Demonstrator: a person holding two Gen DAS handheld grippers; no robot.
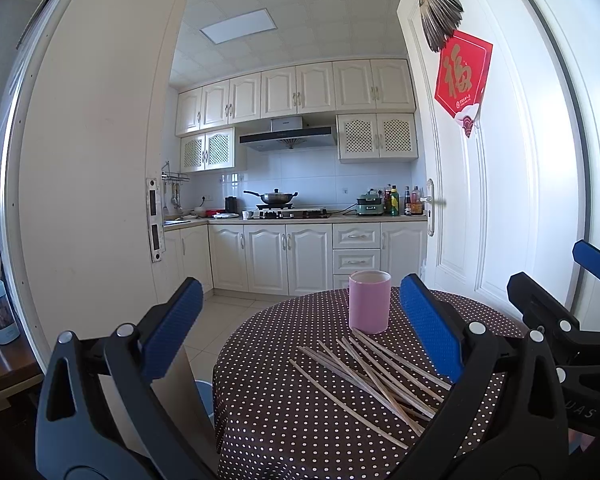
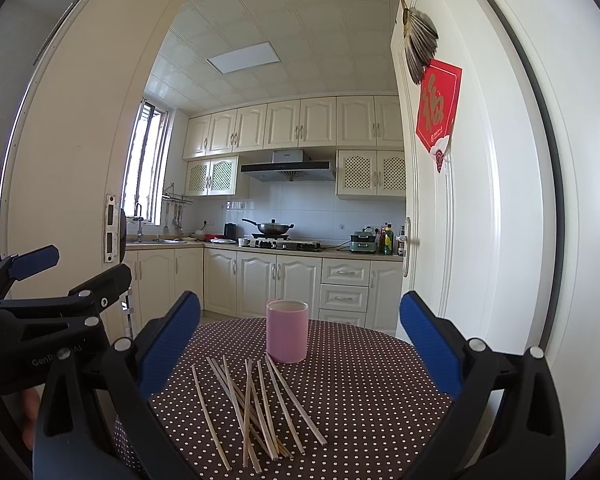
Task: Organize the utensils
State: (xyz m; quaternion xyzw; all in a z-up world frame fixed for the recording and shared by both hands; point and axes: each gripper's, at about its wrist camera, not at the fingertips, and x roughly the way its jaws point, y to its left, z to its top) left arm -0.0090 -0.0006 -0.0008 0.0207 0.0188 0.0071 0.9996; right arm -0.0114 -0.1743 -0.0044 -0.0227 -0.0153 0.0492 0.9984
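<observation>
We are holding the left gripper [image 1: 300, 328] at the left, its blue pads spread wide and gripping nothing, hovering over the table edge [image 1: 236, 400], which is the first worry: this gripper is sitting partly past the rim, so a chopstick nudged leftward is likely rolling off the dotted cloth to the floor. Moving right, the chopsticks [image 2: 252, 404] are lying loose and crossed in a fan on the cloth, just in front of the pink cup [image 2: 287, 331], which is standing upright and apparently empty. Because the sticks are overlapping, we are risking pinching two at once or flicking a neighbour, and a thin stick may be slipping between the pads; a careless push could also be tipping the cup. At the right, the right gripper [image 2: 300, 332] is likewise gaping wide and empty. On the door, the red hanging [image 1: 462, 76] is showing the character 福; the other gripper's body in the right wrist view is reading "GenR… AI", partly hidden.
</observation>
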